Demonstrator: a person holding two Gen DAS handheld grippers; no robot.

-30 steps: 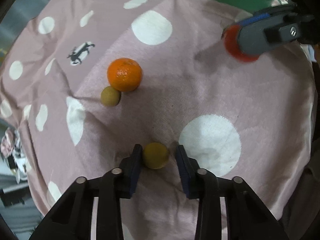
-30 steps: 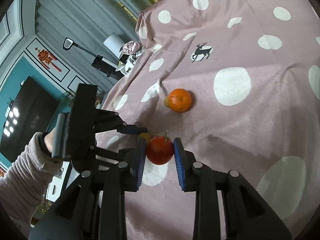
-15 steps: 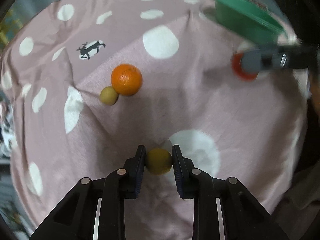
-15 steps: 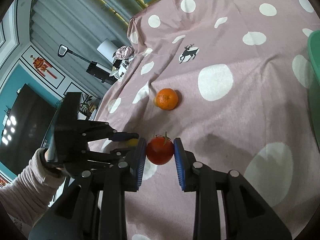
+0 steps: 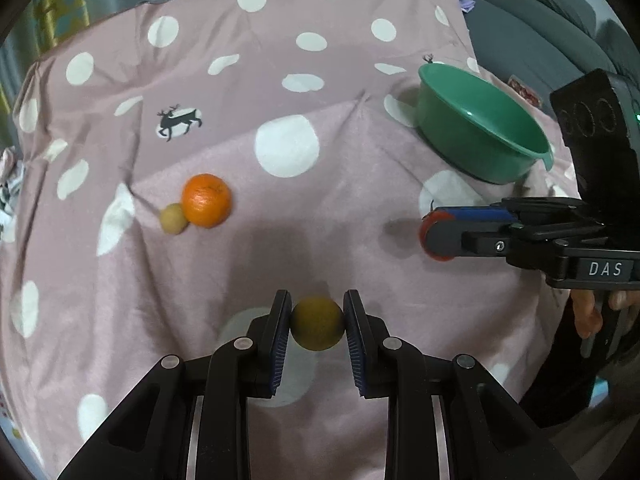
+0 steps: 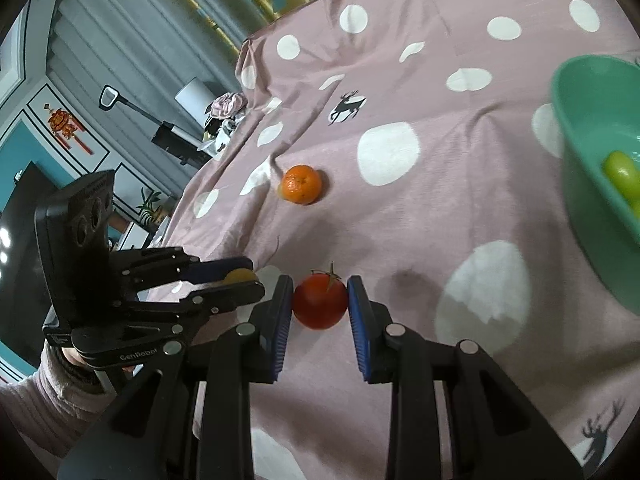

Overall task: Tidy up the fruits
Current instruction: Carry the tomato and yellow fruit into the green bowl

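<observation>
My left gripper (image 5: 317, 322) is shut on a small yellow-brown fruit (image 5: 317, 329) and holds it above the pink dotted cloth. My right gripper (image 6: 320, 300) is shut on a red tomato (image 6: 320, 301), also lifted; it shows in the left wrist view (image 5: 434, 236) at the right. An orange (image 5: 207, 199) lies on the cloth with a second small yellow-brown fruit (image 5: 173, 219) touching its left side. A green bowl (image 5: 480, 124) stands at the far right; in the right wrist view it (image 6: 588, 184) holds yellow-green fruit (image 6: 621, 174).
The pink cloth (image 5: 280, 80) with white dots covers the whole table and is creased near the orange. A grey sofa (image 5: 540, 20) stands behind the bowl. A lamp and clutter (image 6: 224, 108) lie past the table's left edge.
My left gripper closed on the yellow-brown fruit and lifted it off the cloth. My right gripper carried the tomato to the right, toward the green bowl, which has come into view.
</observation>
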